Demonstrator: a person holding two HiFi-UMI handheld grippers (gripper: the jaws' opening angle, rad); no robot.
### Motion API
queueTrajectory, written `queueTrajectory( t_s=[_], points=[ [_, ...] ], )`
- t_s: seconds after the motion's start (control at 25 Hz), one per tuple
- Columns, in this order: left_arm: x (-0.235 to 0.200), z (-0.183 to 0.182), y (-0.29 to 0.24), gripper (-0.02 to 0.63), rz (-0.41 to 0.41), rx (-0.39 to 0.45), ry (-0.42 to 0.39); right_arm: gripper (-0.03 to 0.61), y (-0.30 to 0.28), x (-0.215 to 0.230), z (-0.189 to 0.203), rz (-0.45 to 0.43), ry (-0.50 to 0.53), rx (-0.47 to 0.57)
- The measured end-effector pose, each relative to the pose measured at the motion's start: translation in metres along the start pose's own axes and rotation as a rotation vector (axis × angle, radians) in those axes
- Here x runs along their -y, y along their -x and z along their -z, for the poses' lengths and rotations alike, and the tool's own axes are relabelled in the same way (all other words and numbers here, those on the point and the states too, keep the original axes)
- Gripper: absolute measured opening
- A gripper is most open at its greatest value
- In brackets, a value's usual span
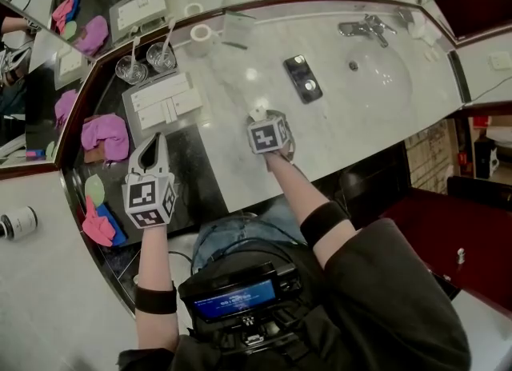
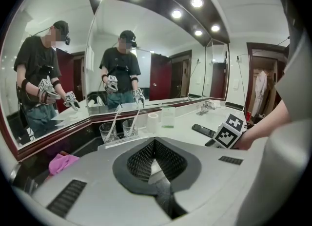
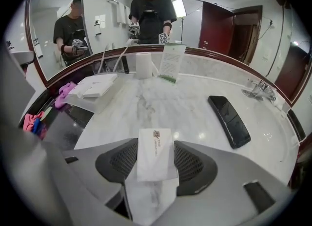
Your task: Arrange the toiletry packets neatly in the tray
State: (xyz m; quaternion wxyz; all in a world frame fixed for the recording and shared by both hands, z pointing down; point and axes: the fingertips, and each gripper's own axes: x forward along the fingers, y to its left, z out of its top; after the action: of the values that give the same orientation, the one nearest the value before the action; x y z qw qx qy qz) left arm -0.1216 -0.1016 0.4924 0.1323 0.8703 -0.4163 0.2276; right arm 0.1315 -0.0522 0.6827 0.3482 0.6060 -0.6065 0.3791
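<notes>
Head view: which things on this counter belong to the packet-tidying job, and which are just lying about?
Job: white packet between the jaws of the right hand-held gripper; tray; packets in the tray.
Lying about: phone; toilet roll; two glasses; pink cloth; card stand; tap.
</notes>
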Motion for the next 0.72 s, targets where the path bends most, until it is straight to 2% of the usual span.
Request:
queueTrajectory(
  t_s=[0.24,0.36,0.56,0.72],
  points=[
    [0.001,0.003,0.0,0.002,0.001,-0.007,0.001,0.29,-0.016,-0.002,0.016,-0.017,-0.017,-0.064],
    [0.0,0.005,0.0,0.002,-0.003,-0.01,0.004,0.319,-0.017,-0.005,0.016,-0.033,-0.002,-0.05],
    [0.001,0.007,-0.001,0.002,-0.004,-0.011,0.015,0.319,-0.013,-0.004,0.013,-0.044,0.006,-0.025],
    [0.003,0.002,0.0,0.002,-0.006,-0.001,0.013,0.318,0.007,0.002,-0.008,-0.035,0.048,0.026]
  ],
)
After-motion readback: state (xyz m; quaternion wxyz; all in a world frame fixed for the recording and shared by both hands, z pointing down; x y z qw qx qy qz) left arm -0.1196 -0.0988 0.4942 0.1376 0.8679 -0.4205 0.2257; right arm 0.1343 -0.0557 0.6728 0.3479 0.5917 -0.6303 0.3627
